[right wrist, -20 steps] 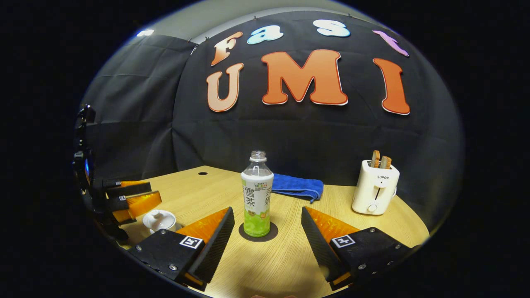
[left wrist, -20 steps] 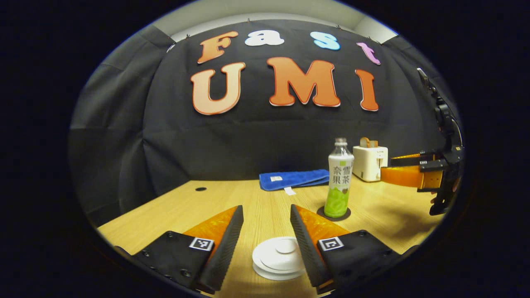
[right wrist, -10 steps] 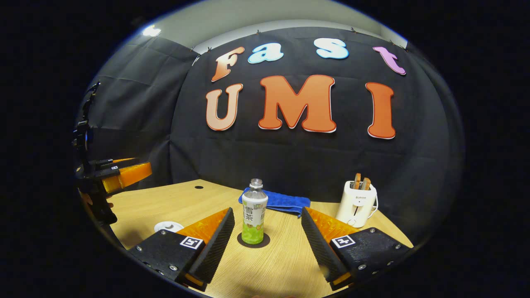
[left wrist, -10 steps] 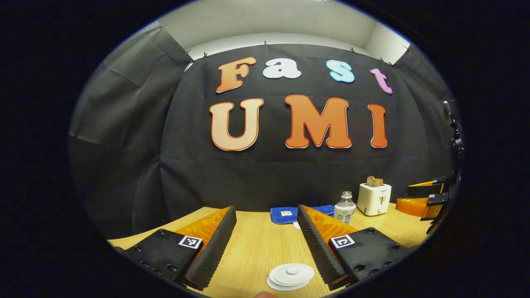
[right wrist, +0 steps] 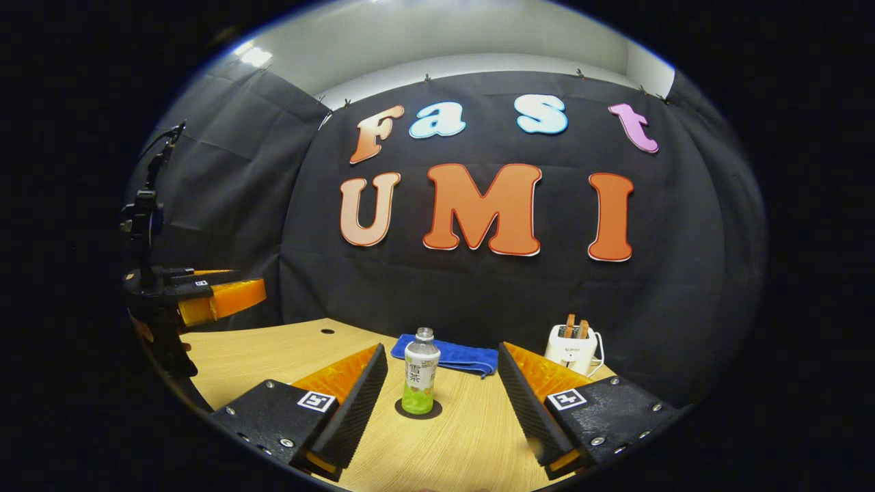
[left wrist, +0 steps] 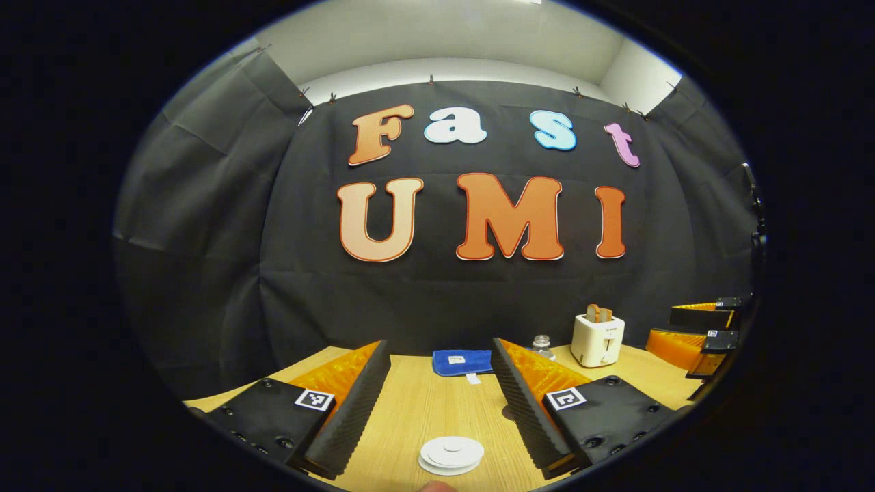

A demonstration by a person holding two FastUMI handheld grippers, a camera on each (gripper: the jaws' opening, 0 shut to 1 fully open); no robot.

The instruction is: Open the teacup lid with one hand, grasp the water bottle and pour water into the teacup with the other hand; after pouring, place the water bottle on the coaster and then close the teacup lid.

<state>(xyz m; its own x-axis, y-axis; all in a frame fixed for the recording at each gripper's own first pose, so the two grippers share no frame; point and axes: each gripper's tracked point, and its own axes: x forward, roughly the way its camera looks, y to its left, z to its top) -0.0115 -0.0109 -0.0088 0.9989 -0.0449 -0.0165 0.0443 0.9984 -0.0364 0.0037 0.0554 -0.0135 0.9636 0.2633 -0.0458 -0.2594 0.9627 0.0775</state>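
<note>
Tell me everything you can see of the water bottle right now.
The water bottle stands upright on a dark round coaster on the wooden table, ahead of the right gripper and between its open fingers, untouched. It looks like clear plastic with no cap on its neck, wrapped in a label that is white above and green below. A blue towel lies behind it.
</note>
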